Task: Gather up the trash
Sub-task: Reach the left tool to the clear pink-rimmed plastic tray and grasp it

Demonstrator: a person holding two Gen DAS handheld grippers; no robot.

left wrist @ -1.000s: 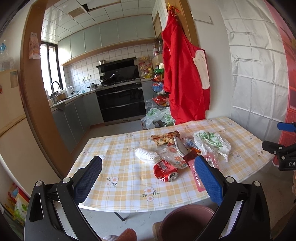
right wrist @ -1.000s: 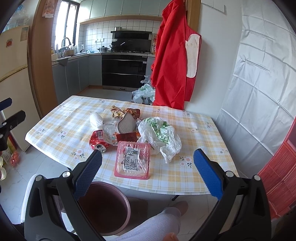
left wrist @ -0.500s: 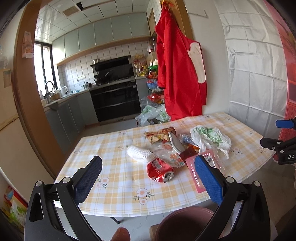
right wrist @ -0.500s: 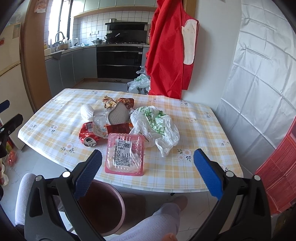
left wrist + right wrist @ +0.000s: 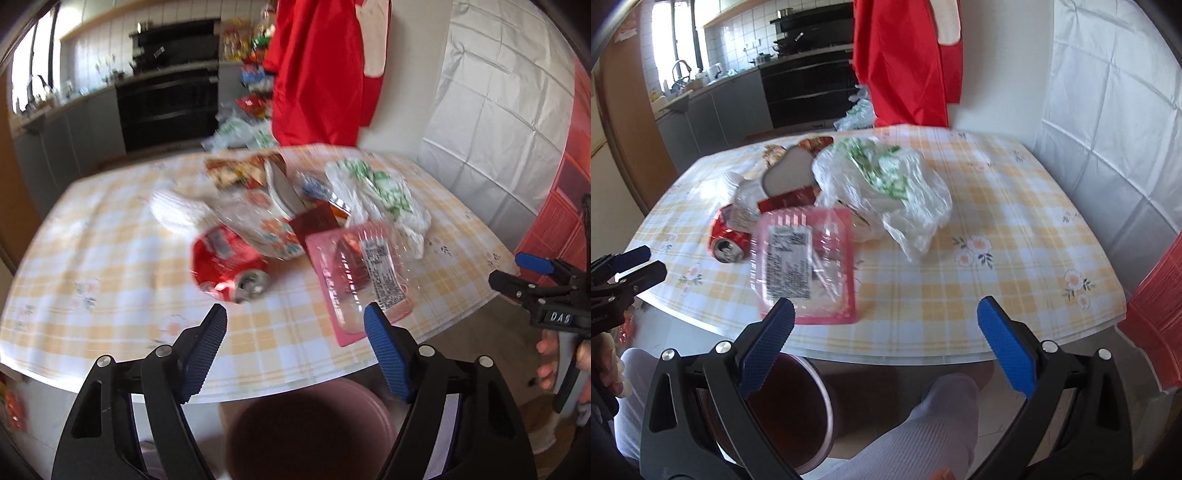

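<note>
Your left gripper [image 5: 295, 325]: tilted down, blue pads apart, jaws just been closing from widest, nothing between them, nothing touched. Your right gripper [image 5: 886, 317]: tilted down likewise, pads wide apart, nothing between them. Your right hand [image 5: 557, 354] grips handle at right edge of left view, fingers curled. Your left hand [image 5: 609, 369] shows at left edge of right view, partly hidden. Your leg [image 5: 923, 435] in pale trousers near, below right gripper.

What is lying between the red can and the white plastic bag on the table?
The pink tray lies between the red can and white plastic bag, clearest in right wrist view.
</note>
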